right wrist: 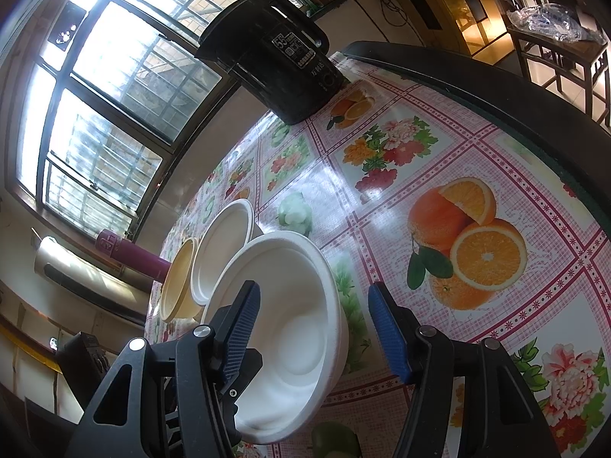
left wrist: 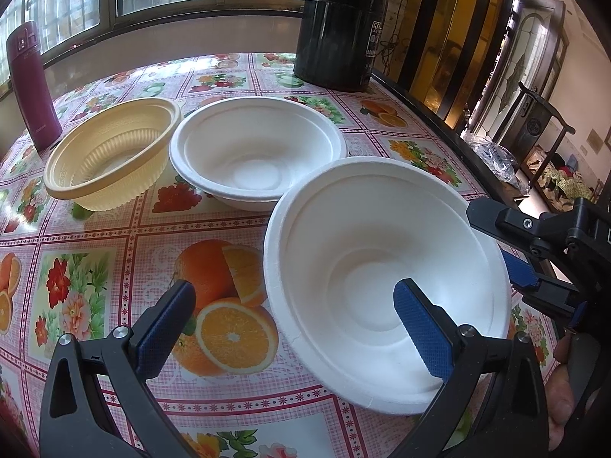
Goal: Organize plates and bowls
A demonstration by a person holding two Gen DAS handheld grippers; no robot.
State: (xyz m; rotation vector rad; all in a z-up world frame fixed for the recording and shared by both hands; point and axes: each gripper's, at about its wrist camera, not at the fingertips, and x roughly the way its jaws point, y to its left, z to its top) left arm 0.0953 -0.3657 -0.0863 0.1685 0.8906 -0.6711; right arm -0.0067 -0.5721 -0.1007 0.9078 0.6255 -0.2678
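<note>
right wrist view: black kettle (right wrist: 275,57) label reads "55"; both grippers' jaws wide, holding nothing.

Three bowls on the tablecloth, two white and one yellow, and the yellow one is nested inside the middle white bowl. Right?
Not quite. The yellow bowl is not nested: in the left wrist view it sits on the tablecloth by itself, beside the middle white bowl. The near white bowl makes three.

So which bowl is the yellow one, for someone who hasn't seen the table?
Start at the fruit-print tablecloth and find the maroon flask by the window. The yellow bowl sits just beside it, tilted. It alone is ribbed and cream-yellow; its two neighbours are smooth white.
</note>
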